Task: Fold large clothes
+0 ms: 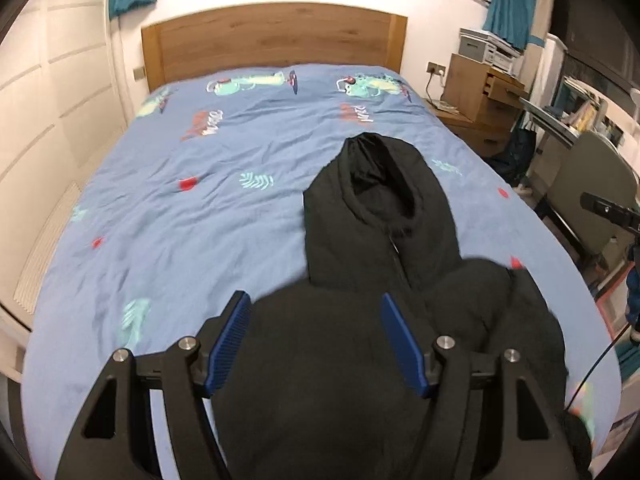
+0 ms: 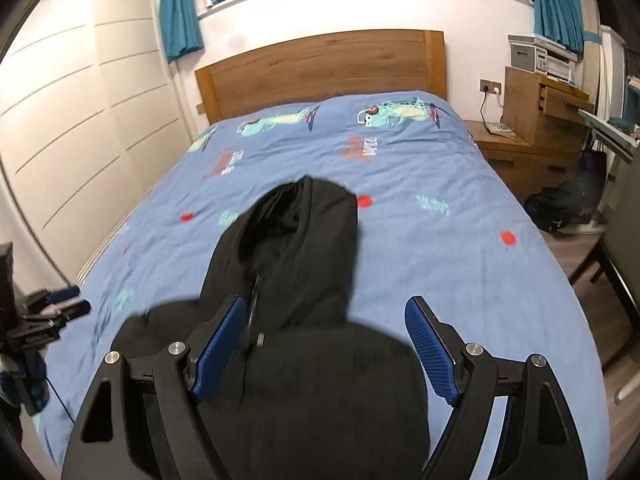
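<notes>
A black hooded jacket (image 1: 372,248) lies on the blue bed cover (image 1: 192,208), its hood toward the headboard and its zip running down the middle. My left gripper (image 1: 314,304) hovers open over the jacket's bunched lower part; its blue pads (image 1: 230,340) stand wide apart and grip nothing. In the right wrist view the same jacket (image 2: 296,264) lies under my right gripper (image 2: 326,306), which is also open, with the zip just inside its left pad (image 2: 218,350). The left gripper (image 2: 60,300) shows at the far left edge there. The jacket's near part is hidden below both frames.
A wooden headboard (image 1: 276,36) closes the far end of the bed. White wardrobe doors (image 2: 80,120) run along the left. On the right stand a wooden bedside unit (image 2: 532,136), a dark bag (image 2: 560,204) on the floor and a chair (image 1: 588,188).
</notes>
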